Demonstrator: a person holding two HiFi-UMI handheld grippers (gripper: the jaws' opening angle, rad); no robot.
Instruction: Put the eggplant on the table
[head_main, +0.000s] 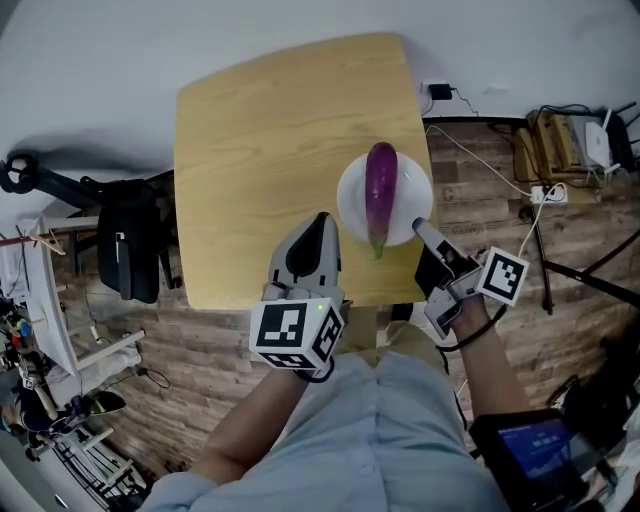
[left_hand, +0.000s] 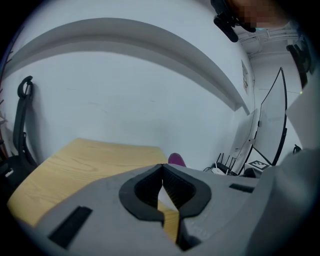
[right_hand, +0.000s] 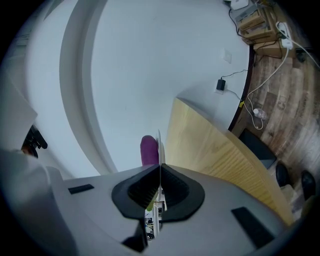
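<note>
The left hand-held gripper (head_main: 322, 220) hovers at the worktop's (head_main: 250, 140) near edge, jaws together and empty. The eggplant (head_main: 381, 190) lies on a white plate (head_main: 350, 200) near the right corner, and the right hand-held gripper (head_main: 423, 228) is clamped on the plate's rim. The plate looks steadied (perhaps for tipping), so next the left must open and take the eggplant. Floor cables (head_main: 480, 160) lie well clear.
</note>
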